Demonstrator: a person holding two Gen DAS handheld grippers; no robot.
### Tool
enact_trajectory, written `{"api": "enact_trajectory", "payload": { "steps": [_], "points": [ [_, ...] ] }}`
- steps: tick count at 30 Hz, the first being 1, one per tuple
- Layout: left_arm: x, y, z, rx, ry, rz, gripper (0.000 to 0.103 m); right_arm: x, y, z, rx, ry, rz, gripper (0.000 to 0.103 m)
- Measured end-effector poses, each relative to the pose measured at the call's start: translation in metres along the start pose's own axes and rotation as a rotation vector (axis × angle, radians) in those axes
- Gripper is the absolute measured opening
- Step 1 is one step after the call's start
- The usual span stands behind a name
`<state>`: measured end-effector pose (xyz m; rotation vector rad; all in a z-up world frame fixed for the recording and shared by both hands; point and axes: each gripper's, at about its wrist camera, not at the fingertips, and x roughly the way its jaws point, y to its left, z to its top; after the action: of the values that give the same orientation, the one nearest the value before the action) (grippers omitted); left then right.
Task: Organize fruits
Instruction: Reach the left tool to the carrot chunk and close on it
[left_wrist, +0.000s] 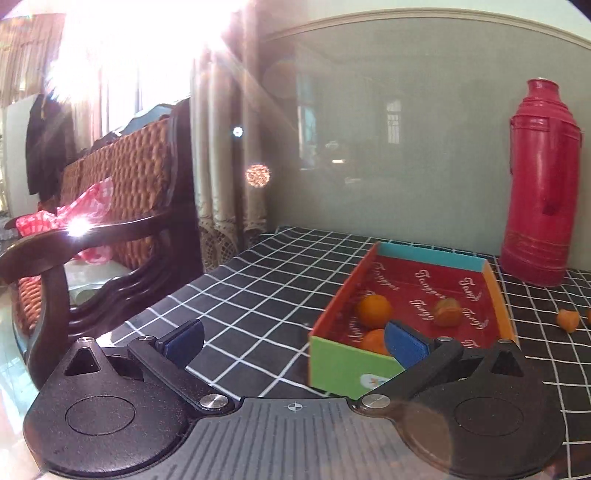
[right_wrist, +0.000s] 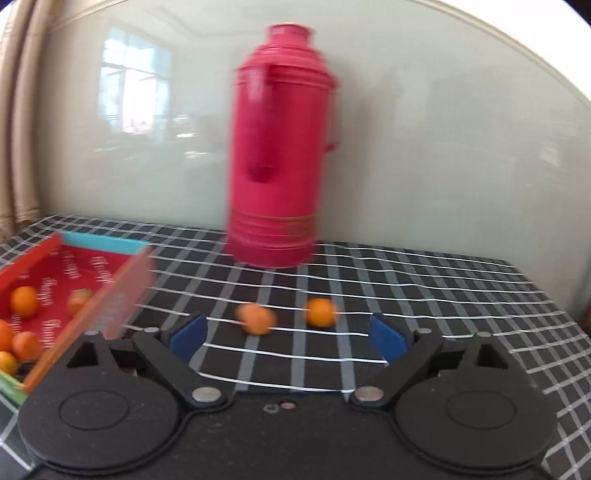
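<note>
hovering low over the tabletop (right_wrist: 424, 280), the right hand-held gripper (right_wrist: 288, 336) has its jaws spread wide and holds nothing; two loose oranges sit just beyond its fingertips in the middle of the right wrist view, the nearer orange (right_wrist: 256, 318) left of centre and the farther orange (right_wrist: 320, 312) beside it, apart from each other. the left hand-held gripper (left_wrist: 291, 343) is also wide open and empty, low in the left wrist view, its right finger overlapping the near corner of the box (left_wrist: 340, 365). several oranges already lie in the box, at the lower left of the right wrist view (right_wrist: 24, 301).

the right wrist view is smeared, which suggests fast motion, and that is the main risk: a round fruit nudged by one blue pad (right_wrist: 386, 338) before the jaws close would likely roll across the cloth, perhaps towards the right edge of the tabletop. closing off-centre could squirt the fruit out sideways. the red thermos (right_wrist: 277, 147) stands upright behind the oranges, in the centre of the frame; an overshoot forward could strike it. carrying fruit leftward too low could catch the box wall (right_wrist: 110, 299). squeezing hard may bruise soft fruit.
</note>
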<state>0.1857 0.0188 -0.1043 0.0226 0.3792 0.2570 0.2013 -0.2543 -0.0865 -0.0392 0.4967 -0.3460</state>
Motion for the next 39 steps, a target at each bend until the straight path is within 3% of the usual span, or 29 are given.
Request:
{"api": "enact_trajectory", "payload": {
  "steps": [4,7,15,22,32,39],
  "points": [
    [-0.003,-0.032,0.0,0.051,-0.021,-0.091,0.103,-0.004,-0.027,-0.007,0.031,0.0,-0.101,0.089],
    [-0.007,-0.058,0.0,0.097,-0.036,-0.159,0.103,-0.008,-0.046,-0.011,0.039,-0.009,-0.177,0.097],
    [-0.019,-0.126,0.001,0.191,-0.041,-0.313,0.103,-0.019,-0.088,-0.023,0.051,-0.03,-0.345,0.097],
    [-0.018,-0.188,0.002,0.25,-0.02,-0.404,0.103,-0.03,-0.118,-0.032,0.06,-0.044,-0.464,0.097],
    [0.0,-0.237,-0.006,0.303,0.004,-0.455,0.103,-0.034,-0.141,-0.036,0.094,-0.052,-0.48,0.097],
    [0.034,-0.267,-0.001,0.275,0.075,-0.458,0.102,-0.04,-0.153,-0.038,0.133,-0.057,-0.454,0.097]
  ]
}}
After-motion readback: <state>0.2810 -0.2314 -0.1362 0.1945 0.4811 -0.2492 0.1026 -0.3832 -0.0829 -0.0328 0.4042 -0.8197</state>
